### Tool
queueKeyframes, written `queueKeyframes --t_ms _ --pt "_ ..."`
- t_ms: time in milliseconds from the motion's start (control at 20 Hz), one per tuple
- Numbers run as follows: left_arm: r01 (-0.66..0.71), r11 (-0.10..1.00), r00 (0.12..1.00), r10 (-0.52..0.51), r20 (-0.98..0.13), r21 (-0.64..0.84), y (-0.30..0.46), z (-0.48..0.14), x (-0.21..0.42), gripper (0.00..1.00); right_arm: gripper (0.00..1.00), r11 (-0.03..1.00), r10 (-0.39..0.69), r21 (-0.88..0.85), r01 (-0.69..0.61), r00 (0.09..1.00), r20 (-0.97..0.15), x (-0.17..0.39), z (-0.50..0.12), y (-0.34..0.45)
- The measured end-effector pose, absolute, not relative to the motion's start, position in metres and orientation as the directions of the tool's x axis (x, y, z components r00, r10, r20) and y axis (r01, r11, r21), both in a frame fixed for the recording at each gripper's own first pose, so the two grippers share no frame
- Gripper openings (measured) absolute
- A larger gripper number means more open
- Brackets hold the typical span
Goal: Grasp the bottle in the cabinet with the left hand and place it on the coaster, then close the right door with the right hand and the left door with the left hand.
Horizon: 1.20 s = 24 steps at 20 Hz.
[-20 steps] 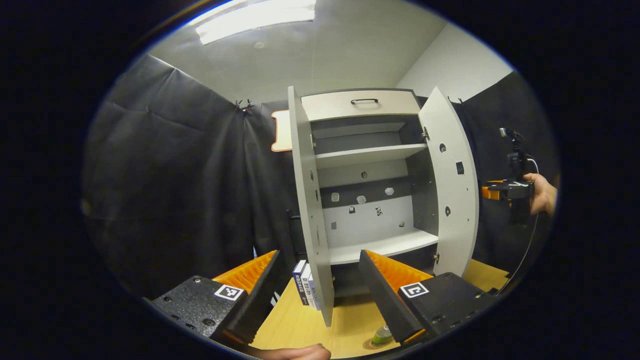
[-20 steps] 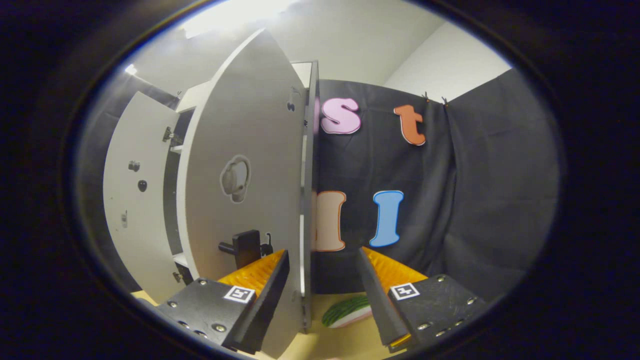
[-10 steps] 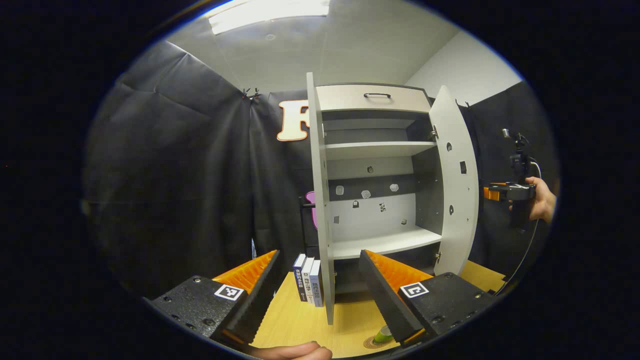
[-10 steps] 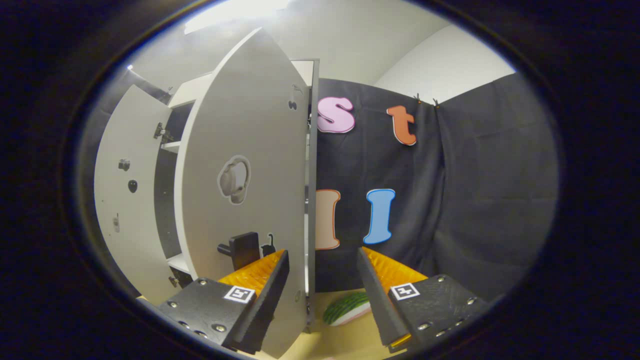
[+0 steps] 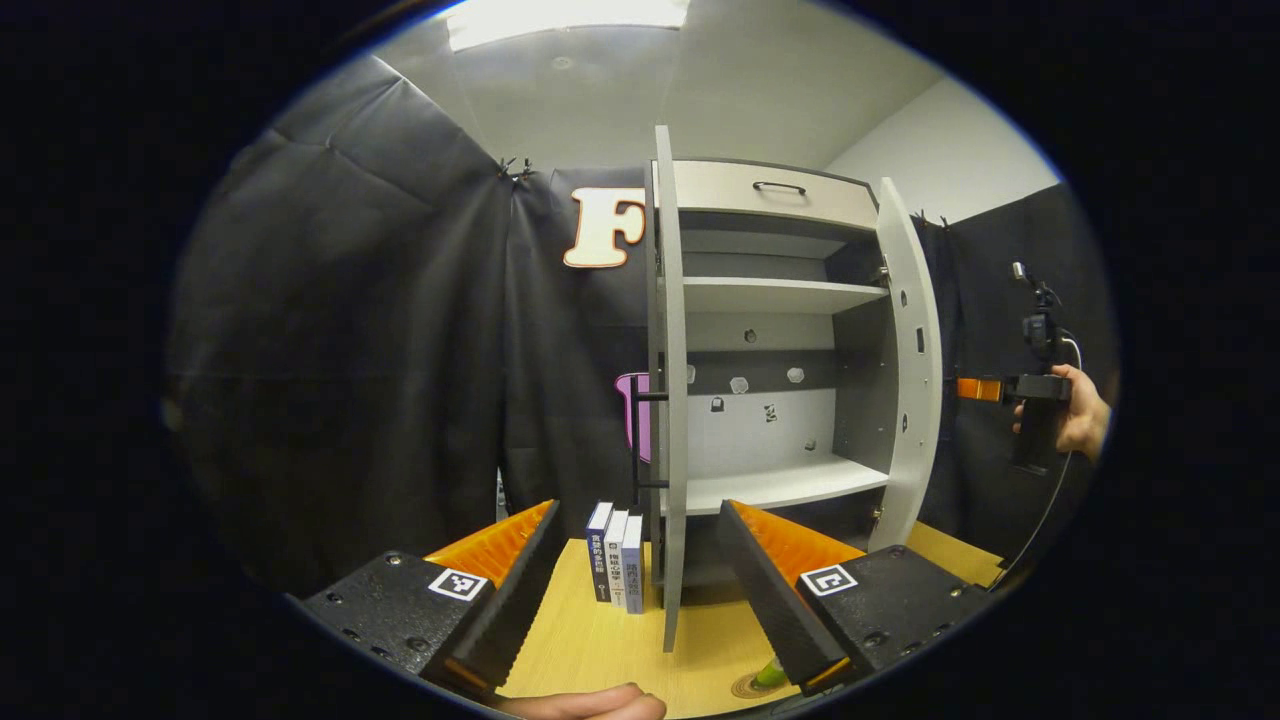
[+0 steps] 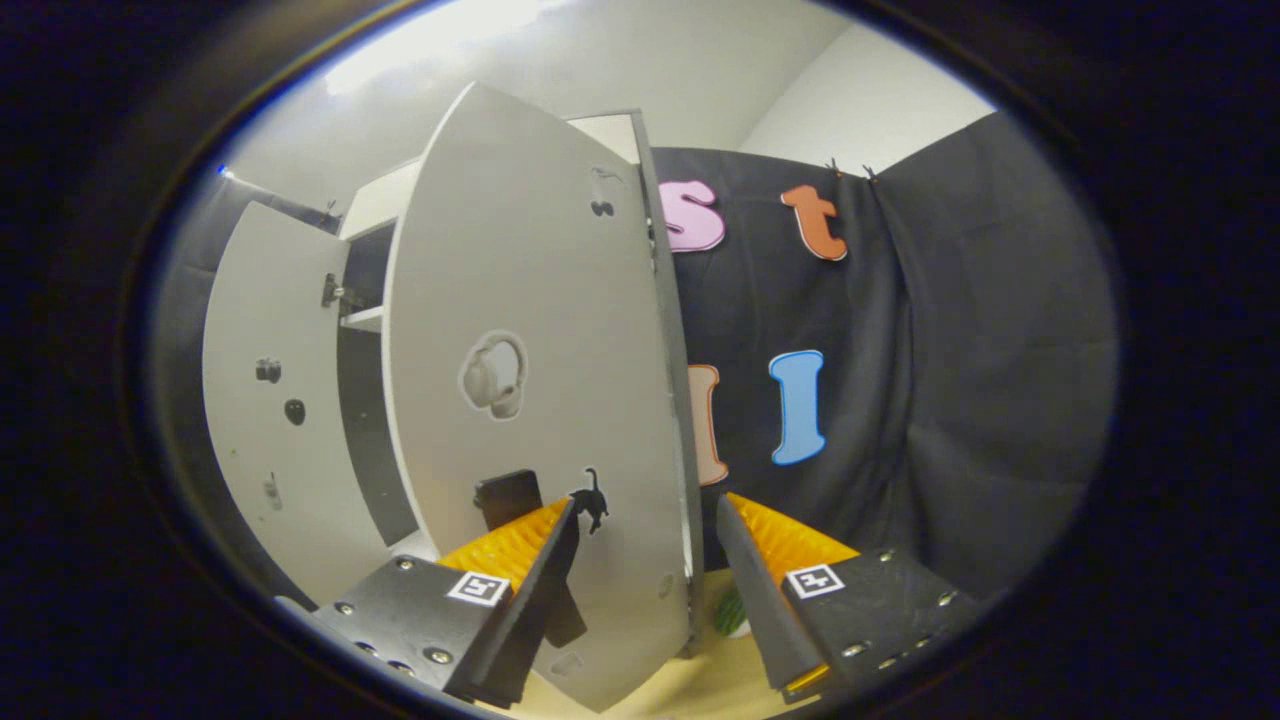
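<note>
Left gripper view, left to right. Left gripper (image 5: 635, 590) low over the table (image 5: 600, 640), fingers spread wide, nothing between them. Books (image 5: 617, 555) stand upright just left of the left door (image 5: 672, 400), which is seen edge-on, swung fully out. Cabinet (image 5: 770, 300) shelves bare. Bottle (image 5: 768, 673) sits on the coaster (image 5: 745, 686) at the bottom edge, partly hidden by a finger; placing looks done. Right door (image 5: 915, 370) open, angled partly inward. Beyond it the right gripper (image 5: 985, 389), held by a hand (image 5: 1080, 420), is just beside that door's outer face.

Right gripper view. Left door inside face at far left; right door (image 6: 540, 400) fills the middle, its free edge between the wide-open fingers of the right gripper (image 6: 640, 590). Neither finger presses on it; nothing held.

Step in hand, as I judge it: closing the right door. Best done by pushing the outer face flat with one finger, near the free edge and away from the hinge, following the arc smoothly. Keep the left gripper back, clear of the swing and the bottle. Left door follows.
</note>
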<state>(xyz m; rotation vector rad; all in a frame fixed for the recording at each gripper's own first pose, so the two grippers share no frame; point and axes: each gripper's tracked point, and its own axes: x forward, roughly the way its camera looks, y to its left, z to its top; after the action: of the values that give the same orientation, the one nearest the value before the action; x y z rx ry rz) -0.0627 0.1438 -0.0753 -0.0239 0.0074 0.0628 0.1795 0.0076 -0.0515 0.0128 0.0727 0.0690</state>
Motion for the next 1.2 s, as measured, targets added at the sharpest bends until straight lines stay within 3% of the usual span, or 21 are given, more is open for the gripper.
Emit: queueKeyframes --t_ms 50,200,750,1000,1100,1200 --pt "-0.056 0.998 0.998 0.056 -0.003 -0.021 0.148 -0.075 -0.061 0.98 0.81 0.995 0.097 0.031 -0.095 0.993 -0.074 0.177 -0.052 0.020" --pt "-0.046 0.999 0.999 0.046 0.003 -0.014 0.164 -0.077 -0.056 0.98 0.97 0.988 0.150 0.039 -0.149 0.988 -0.040 0.173 -0.049 0.051" --pt "-0.013 0.999 0.998 0.010 -0.066 -0.046 0.216 -0.116 -0.014 0.98 0.98 0.997 0.083 0.003 -0.083 0.997 -0.003 0.142 -0.046 0.069" --pt "-0.048 0.998 0.995 0.044 -0.086 -0.036 0.243 -0.124 0.029 0.98 0.98 0.989 0.121 -0.089 -0.117 0.992 0.035 0.111 -0.041 0.072" --pt "-0.056 0.997 0.995 0.051 -0.084 -0.062 0.248 -0.121 0.047 0.98 0.93 0.988 0.124 -0.102 -0.120 0.992 0.032 0.099 -0.043 0.068" --pt "-0.064 0.993 0.995 0.057 -0.079 -0.095 0.252 -0.116 0.067 0.98 0.98 0.986 0.120 -0.123 -0.115 0.992 0.033 0.089 -0.043 0.062"
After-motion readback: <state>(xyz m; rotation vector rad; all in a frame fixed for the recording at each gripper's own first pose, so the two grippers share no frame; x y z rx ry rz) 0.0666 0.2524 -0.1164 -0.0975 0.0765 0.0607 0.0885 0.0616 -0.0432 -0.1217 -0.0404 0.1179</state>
